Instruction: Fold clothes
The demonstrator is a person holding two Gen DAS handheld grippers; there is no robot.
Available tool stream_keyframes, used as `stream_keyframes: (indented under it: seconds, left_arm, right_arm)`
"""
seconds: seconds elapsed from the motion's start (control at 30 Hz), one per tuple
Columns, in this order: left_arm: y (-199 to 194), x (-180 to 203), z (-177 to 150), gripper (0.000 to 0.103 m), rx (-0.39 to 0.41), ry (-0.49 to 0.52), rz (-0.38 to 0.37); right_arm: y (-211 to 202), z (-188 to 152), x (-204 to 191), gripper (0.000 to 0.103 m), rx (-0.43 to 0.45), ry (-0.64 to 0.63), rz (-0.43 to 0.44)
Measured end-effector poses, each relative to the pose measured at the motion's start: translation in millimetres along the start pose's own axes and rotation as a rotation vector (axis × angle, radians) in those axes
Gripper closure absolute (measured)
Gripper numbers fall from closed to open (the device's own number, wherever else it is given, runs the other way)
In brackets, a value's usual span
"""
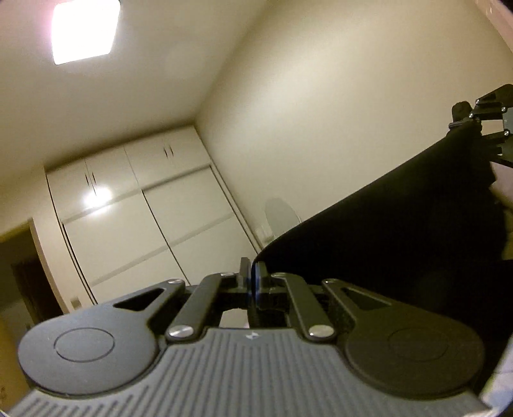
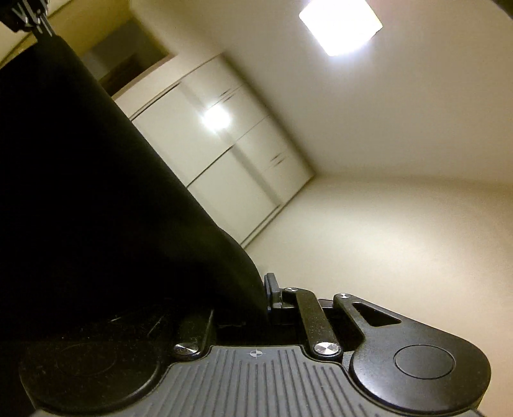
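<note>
A black garment [image 1: 400, 231] hangs stretched between my two grippers, held up in the air with both cameras tilted toward the ceiling. My left gripper [image 1: 253, 276] is shut on one edge of it. The right gripper [image 1: 461, 123] shows at the far right of the left wrist view, pinching the other end. In the right wrist view the same black garment [image 2: 96, 192] fills the left side, and my right gripper [image 2: 267, 292] is shut on its edge. The left gripper [image 2: 29, 19] shows at the top left corner there.
A white built-in wardrobe [image 1: 138, 205] stands across the room, also in the right wrist view [image 2: 224, 144]. A ceiling light [image 1: 85, 30] glows overhead. A dark doorway [image 1: 25, 272] is at left. A pale rounded chair back [image 1: 282, 218] stands by the cream wall.
</note>
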State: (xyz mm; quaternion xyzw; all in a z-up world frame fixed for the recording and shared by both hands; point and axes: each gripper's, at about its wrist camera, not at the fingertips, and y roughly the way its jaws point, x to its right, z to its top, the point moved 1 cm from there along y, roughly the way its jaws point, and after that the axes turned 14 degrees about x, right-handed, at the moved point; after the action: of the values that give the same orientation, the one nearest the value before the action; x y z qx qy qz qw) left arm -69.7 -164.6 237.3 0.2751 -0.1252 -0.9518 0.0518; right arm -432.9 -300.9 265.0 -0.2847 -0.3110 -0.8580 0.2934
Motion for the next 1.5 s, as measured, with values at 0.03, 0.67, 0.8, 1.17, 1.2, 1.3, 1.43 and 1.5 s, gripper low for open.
stream_keyframes:
  seconds: [0.03, 0.67, 0.8, 1.17, 1.2, 1.3, 1.43, 1.5]
  left_arm:
    - [7.4, -2.5, 4.7, 0.100, 0.009, 0.005, -0.002]
    - [296.3, 165.3, -382.3, 0.065, -0.870, -0.180, -0.080]
    - [224.9, 178.1, -436.4, 0.056, -1.057, -0.256, -0.077]
    - [37.2, 171.1, -523.3, 0.042, -1.359, -0.647, -0.130]
    - [31.5, 178.0, -526.6, 0.042, -1.352, -0.662, -0.163]
    - [19.2, 191.1, -530.1, 0.073, -1.326, -0.689, -0.251]
    - [14.3, 173.0, -515.4, 0.103, -1.259, -0.688, -0.314]
    - [15.8, 129.1, -503.0, 0.103, -1.204, -0.672, -0.274]
  right_arm:
    - [3.1, 6.1, 8.6, 0.094, 0.009, -0.003, -0.016]
    - [230.9, -406.7, -145.5, 0.033, -0.644, 0.031, 0.653]
    - [191.9, -443.4, -171.0, 0.033, -0.776, 0.127, 0.769]
    - [7.8, -380.4, -245.6, 0.033, -1.024, 0.282, 0.989]
    - [-2.2, -370.1, -250.2, 0.033, -1.036, 0.276, 0.986]
    - [-27.8, -340.4, -266.5, 0.033, -1.073, 0.270, 0.981]
    - [-35.0, -309.1, -288.9, 0.033, -1.100, 0.257, 0.959]
    - [-27.4, -295.2, -295.9, 0.033, -1.101, 0.259, 0.944]
